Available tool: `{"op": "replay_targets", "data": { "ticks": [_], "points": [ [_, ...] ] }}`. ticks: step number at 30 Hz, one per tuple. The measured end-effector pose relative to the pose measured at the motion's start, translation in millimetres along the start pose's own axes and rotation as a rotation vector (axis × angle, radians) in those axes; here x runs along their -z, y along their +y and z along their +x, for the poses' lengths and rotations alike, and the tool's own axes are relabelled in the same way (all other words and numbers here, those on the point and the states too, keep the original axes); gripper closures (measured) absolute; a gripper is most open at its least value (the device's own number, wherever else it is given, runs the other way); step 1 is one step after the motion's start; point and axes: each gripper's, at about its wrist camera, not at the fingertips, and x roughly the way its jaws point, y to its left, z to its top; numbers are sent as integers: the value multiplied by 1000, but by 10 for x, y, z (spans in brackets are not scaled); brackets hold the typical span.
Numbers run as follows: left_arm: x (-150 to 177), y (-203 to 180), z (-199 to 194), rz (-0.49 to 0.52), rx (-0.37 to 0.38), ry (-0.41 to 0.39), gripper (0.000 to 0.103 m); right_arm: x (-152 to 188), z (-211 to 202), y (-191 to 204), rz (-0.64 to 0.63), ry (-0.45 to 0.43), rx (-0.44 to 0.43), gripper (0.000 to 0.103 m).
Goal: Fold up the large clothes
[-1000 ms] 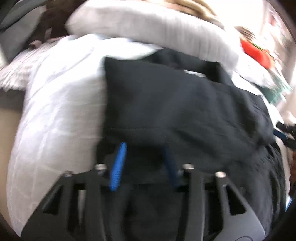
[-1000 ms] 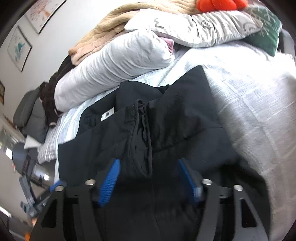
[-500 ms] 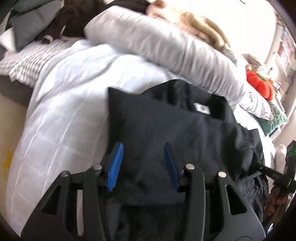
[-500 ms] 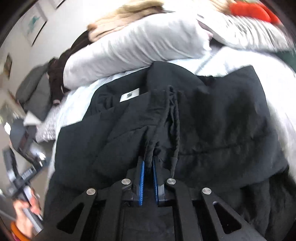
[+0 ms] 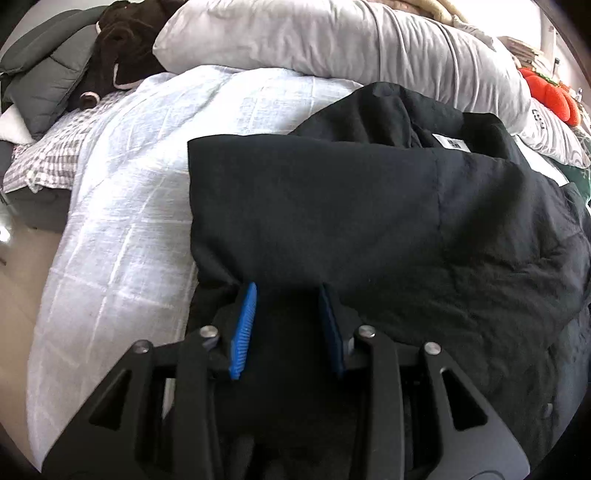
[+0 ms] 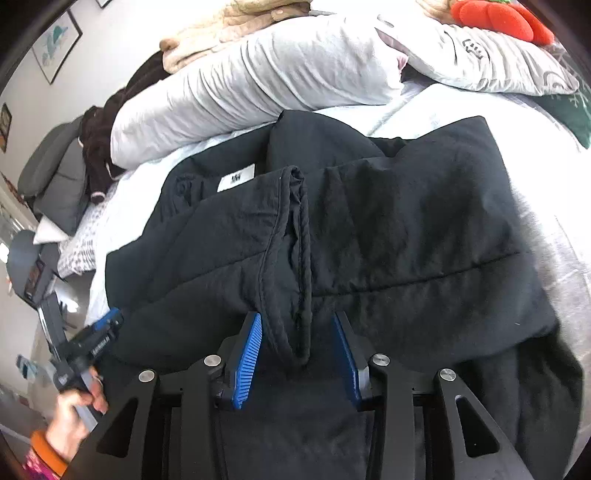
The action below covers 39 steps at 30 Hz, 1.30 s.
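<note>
A large black garment [image 5: 369, 221] lies partly folded on a bed with a white quilt [image 5: 122, 192]; its white label [image 5: 450, 143] shows near the collar. My left gripper [image 5: 288, 291] is open, its blue pads at the near edge of the folded left panel, holding nothing. In the right wrist view the garment [image 6: 406, 229] shows a folded sleeve with its cuff [image 6: 291, 280] hanging between the blue pads of my right gripper [image 6: 297, 321], which is open. The left gripper [image 6: 107, 325] and the hand holding it show at the left edge.
A long grey pillow [image 5: 351, 40] lies across the head of the bed. A dark brown plush toy [image 5: 118, 40] and grey bedding [image 5: 40, 81] sit at the far left. An orange plush [image 6: 495, 18] and a green cushion [image 6: 569, 110] lie at the right. The bed edge drops off at left.
My right gripper was shut on the sleeve cuff half a second ago and has opened, letting it go. My left gripper stays open and has moved closer to the panel edge.
</note>
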Motion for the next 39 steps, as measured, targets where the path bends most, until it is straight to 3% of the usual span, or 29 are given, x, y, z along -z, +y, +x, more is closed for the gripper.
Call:
{"op": "replay_targets", "data": {
  "ticks": [4, 8, 11, 16, 26, 34, 39],
  "points": [
    [102, -82, -392, 3, 41, 28, 35, 74, -253, -44, -46, 9, 43, 43],
    [306, -115, -847, 47, 96, 96, 30, 192, -639, -99, -65, -18, 64, 28],
    [487, -69, -1155, 81, 94, 122, 24, 335, -1041, -132, -62, -71, 91, 18],
    [812, 74, -1528, 80, 111, 199, 18, 567, -1421, -202, -33, -57, 107, 15],
    [1577, 480, -1981, 81, 108, 301, 18, 1215, -1845, -465, -142, 109, 193, 14],
    [2045, 961, -1935, -25, 184, 465, 18, 1725, -1943, -875, -185, 257, 204, 14],
    [2254, 1107, -1819, -83, 251, 529, 18, 1985, -1926, -1237, -123, 361, 163, 14]
  ]
}}
